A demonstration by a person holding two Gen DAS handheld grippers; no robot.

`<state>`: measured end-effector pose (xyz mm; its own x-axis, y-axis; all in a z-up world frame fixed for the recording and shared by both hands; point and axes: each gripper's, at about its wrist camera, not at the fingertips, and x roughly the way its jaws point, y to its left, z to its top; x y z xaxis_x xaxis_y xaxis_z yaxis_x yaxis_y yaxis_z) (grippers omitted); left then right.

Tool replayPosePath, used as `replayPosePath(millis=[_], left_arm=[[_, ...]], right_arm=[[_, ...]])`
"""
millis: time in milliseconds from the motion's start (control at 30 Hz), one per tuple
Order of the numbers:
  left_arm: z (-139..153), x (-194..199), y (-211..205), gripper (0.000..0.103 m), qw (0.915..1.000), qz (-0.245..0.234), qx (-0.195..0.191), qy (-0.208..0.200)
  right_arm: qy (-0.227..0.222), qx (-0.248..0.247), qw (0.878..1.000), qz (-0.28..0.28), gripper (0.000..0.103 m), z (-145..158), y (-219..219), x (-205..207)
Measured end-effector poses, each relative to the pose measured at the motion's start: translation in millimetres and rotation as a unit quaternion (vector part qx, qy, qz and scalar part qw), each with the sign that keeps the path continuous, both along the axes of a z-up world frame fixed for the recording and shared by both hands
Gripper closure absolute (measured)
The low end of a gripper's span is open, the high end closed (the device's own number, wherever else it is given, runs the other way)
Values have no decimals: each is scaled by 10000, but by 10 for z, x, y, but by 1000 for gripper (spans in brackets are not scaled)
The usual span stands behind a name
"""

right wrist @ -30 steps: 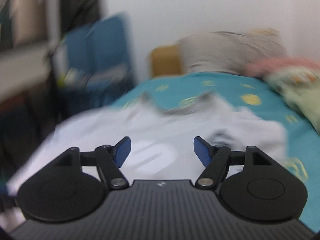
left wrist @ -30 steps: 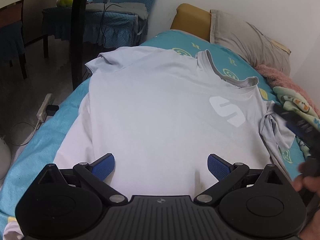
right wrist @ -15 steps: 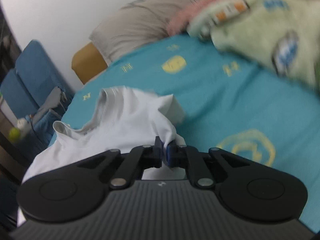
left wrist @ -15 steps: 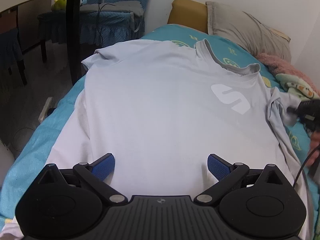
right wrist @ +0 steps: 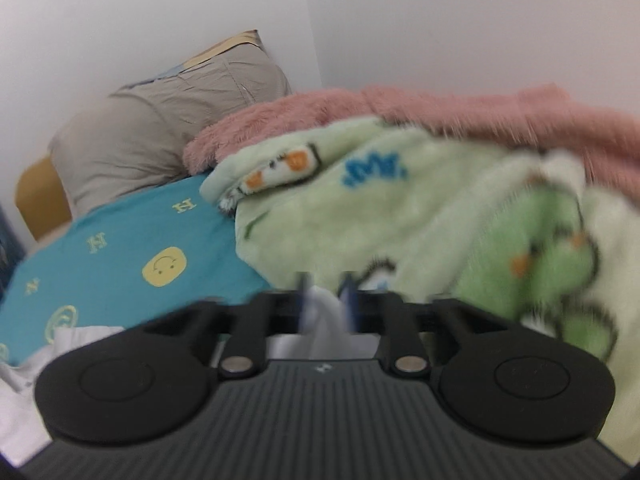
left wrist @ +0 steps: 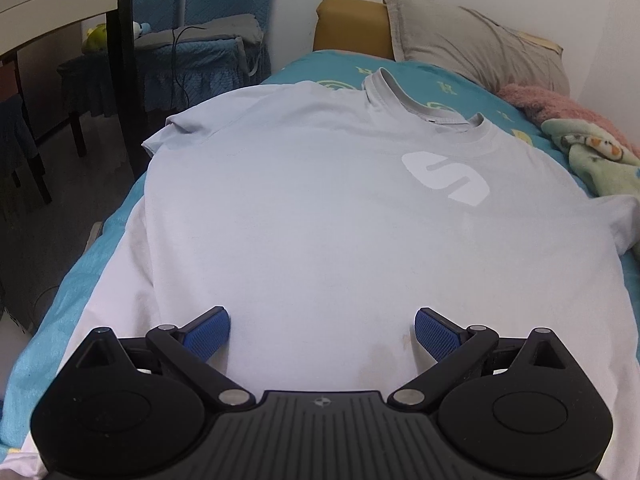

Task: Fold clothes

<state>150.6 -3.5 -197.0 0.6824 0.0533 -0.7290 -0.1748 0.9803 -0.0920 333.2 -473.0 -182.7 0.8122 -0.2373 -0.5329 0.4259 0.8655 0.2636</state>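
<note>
A pale grey T-shirt (left wrist: pixel 320 216) with a white S logo lies face up on the bed, collar toward the pillows. My left gripper (left wrist: pixel 322 330) is open and empty above its lower hem. My right gripper (right wrist: pixel 326 300) is nearly shut on a fold of the shirt's sleeve (right wrist: pixel 324 312), pulled toward the green blanket; the view is blurred. In the left wrist view the right sleeve (left wrist: pixel 616 220) is stretched out to the right.
The bed has a teal sheet (right wrist: pixel 120 256). A grey pillow (left wrist: pixel 480 44) and yellow cushion (left wrist: pixel 352 20) lie at its head. A pink blanket (right wrist: pixel 440 108) and green cartoon blanket (right wrist: pixel 400 208) lie along the right. A dark chair (left wrist: pixel 124 60) stands left.
My right gripper closed on the bunched right sleeve and pulled it outward to the right, so the sleeve now lies stretched. My left gripper stayed open and moved slightly forward.
</note>
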Motion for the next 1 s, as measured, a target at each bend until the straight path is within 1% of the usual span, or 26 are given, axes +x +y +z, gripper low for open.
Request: replayPosePath(millis=[33, 67, 167, 233, 333, 400, 467, 533, 567, 600, 633, 667, 733, 767, 800, 833, 867, 900, 933, 967, 1000], left_arm=[[0, -6, 1, 3, 10000, -10, 9, -12], [1, -13, 3, 3, 10000, -19, 13, -20], [10, -43, 11, 3, 10000, -34, -9, -30], [15, -62, 16, 3, 10000, -45, -23, -37], [25, -96, 22, 3, 10000, -60, -33, -36], [29, -118, 25, 3, 10000, -67, -27, -39], [19, -127, 26, 3, 10000, -65, -12, -33], [1, -116, 15, 3, 10000, -71, 17, 1], [-9, -108, 3, 3, 10000, -77, 34, 17], [-19, -105, -9, 3, 9999, -89, 59, 24], [-27, -107, -18, 3, 9999, -109, 88, 22], [-34, -109, -28, 3, 9998, -126, 117, 21], [-42, -108, -44, 2, 9998, -134, 159, 20], [-45, -108, -48, 2, 9998, -134, 175, 18], [-46, -108, -52, 2, 9997, -136, 183, 13], [-45, -106, -54, 2, 9997, -140, 177, 1], [-43, -105, -56, 2, 9997, -145, 171, -10], [-43, -103, -59, 2, 9997, -148, 174, -18], [-46, -102, -64, 2, 9997, -150, 193, -19], [-49, -102, -69, 2, 9996, -155, 217, -20], [-55, -103, -76, 2, 9995, -167, 249, -18]], right_arm=[[-86, 223, 9997, 29, 22, -47, -7, -96], [-182, 464, 9987, 70, 24, -91, 0, -201], [-471, 1183, 9917, 193, 24, -223, 19, -517], [-440, 1671, 9848, 189, 24, -383, 58, -697], [-308, 2111, 9768, 203, 24, -642, 159, -844], [-42, 1943, 9802, 366, 24, -727, 282, -775], [255, 1696, 9836, 554, 35, -797, 415, -679], [260, 1574, 9841, 787, 37, -835, 533, -596], [237, 1549, 9834, 910, 47, -856, 590, -557], [271, 1396, 9852, 955, 54, -865, 654, -515], [329, 1190, 9876, 968, 74, -868, 721, -472], [387, 982, 9896, 980, 91, -872, 788, -429], [503, 257, 9933, 1013, 93, -815, 978, -364], [560, -132, 9930, 1028, 95, -781, 1078, -334], [657, -753, 9886, 1123, 95, -740, 1232, -300], [709, -1532, 9775, 1266, 95, -700, 1419, -284], [641, -2160, 9635, 1443, 95, -684, 1600, -300], [532, -2710, 9472, 1629, 95, -677, 1777, -325], [421, -3249, 9274, 1808, 95, -671, 1954, -350], [308, -3504, 9143, 2008, 95, -675, 2094, -377], [218, -3554, 9075, 2228, 95, -686, 2203, -400]])
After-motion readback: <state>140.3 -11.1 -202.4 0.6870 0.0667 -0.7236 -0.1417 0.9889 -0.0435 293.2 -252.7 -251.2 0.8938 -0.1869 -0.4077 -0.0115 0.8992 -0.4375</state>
